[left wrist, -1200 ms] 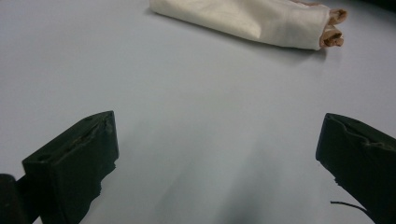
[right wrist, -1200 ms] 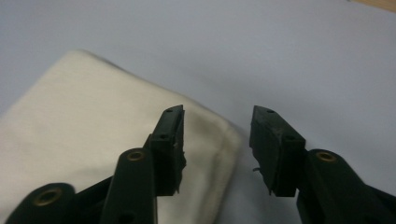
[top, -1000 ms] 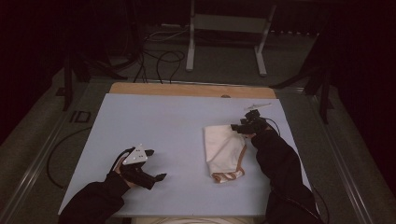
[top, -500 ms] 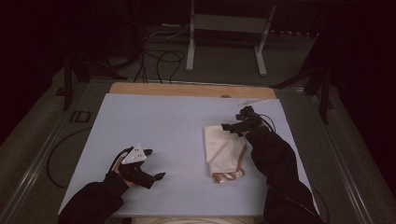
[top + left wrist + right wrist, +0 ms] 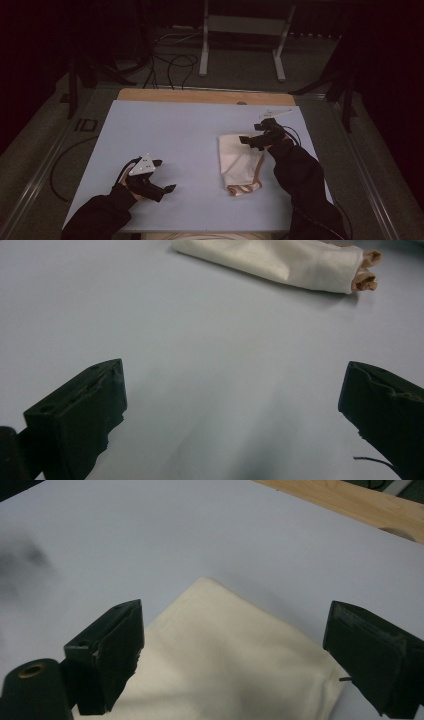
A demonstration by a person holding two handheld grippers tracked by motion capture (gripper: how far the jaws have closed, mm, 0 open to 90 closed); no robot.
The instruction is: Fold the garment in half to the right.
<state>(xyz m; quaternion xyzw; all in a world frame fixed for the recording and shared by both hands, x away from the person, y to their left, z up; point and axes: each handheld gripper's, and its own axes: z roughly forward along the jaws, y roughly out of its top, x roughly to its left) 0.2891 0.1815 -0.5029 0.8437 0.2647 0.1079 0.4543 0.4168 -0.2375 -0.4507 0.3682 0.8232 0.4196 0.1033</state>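
High view: we see cream cloth (image 5: 241, 161) right of centre on worktop (image 5: 165, 135), long axis top-to-bottom; right gripper (image 5: 256, 139) wide over its upper edge, nearer. Left gripper (image 5: 162, 176) wide, lower left.

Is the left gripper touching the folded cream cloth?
Apart. In the left gripper view, bare table lies between the open left gripper and the cream cloth.
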